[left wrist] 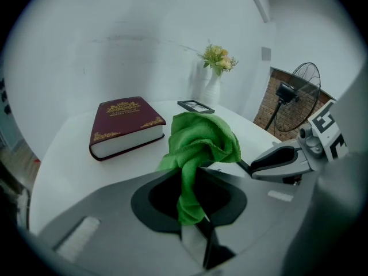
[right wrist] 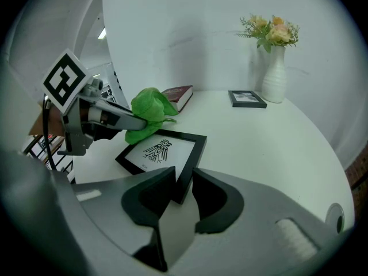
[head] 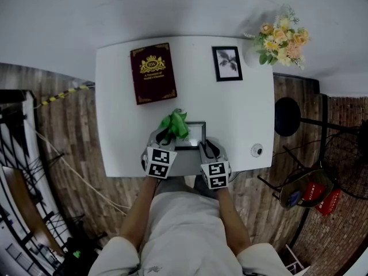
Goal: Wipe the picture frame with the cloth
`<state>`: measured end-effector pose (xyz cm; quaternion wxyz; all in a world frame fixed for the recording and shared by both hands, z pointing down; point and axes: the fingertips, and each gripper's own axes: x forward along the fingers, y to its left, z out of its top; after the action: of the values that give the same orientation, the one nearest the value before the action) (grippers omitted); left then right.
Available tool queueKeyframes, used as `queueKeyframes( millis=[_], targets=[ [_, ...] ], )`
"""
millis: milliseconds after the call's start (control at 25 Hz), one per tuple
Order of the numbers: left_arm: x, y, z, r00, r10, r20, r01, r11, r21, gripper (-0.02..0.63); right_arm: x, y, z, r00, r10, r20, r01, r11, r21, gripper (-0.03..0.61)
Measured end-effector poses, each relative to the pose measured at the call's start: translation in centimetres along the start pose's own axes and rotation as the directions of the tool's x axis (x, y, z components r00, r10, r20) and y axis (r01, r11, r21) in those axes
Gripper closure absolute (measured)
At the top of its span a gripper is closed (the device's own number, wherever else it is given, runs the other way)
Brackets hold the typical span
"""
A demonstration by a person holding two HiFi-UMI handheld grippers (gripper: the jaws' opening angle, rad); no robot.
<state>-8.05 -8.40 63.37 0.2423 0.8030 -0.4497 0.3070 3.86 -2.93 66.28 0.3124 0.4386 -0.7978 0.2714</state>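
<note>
Head view: white rounded-corner table [head: 247,114] fills the ctr, a person in a light shirt at the bottom edge w/ both grippers at the table's lower edge. The left gripper [left wrist: 194,183] has its jaws pressed on a bunched bright-green cloth [left wrist: 201,137]; a strip of fabric runs down btwn the dark pads and the rest balloons out past the tips. The right gripper [right wrist: 183,180] pinches the near corner of a black-rimmed picture frame [right wrist: 158,151] holding a white print w/ a dark bird-like figure, its pads on either side of the rim. In the right gripper view the frame sits lower ctr and the cloth bunch lies on its upper-left edge, so cloth and frame appear to touch. In the head view the cloth covers the frame's upper-left corner, at lower ctr of the table. A maroon hardcover book w/ gold ornament [left wrist: 123,125] lies flat toward the table's upper left, well apart from the frame. A 2nd, smaller black frame w/ a leaf print [head: 227,63] lies flat at upper ctr, just beside a white vase of yellow and peach flowers [right wrist: 275,73] at the upper right corner. A small round white object [head: 256,150] sits near the table's right edge; can't tell what it is. A black standing fan [left wrist: 299,91] stands off the table at right, against a brick wall.
</note>
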Motion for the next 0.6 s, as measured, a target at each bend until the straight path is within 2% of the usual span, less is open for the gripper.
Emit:
queueKeyframes(
  millis=[320, 600],
  targets=[
    [-1.7, 2.4, -0.8, 0.998, 0.057, -0.008, -0.057, 0.998, -0.032, 0.531, 0.1, -0.1, -0.1, 1.000, -0.002, 0.004, 0.002, 1.000, 0.001, 0.482],
    [-3.7, 1.5, 1.5, 0.998, 0.035, 0.055, -0.034, 0.999, -0.019, 0.531, 0.1, -0.2, -0.1, 1.000, -0.003, 0.008, 0.003, 1.000, 0.023, 0.482]
  ],
)
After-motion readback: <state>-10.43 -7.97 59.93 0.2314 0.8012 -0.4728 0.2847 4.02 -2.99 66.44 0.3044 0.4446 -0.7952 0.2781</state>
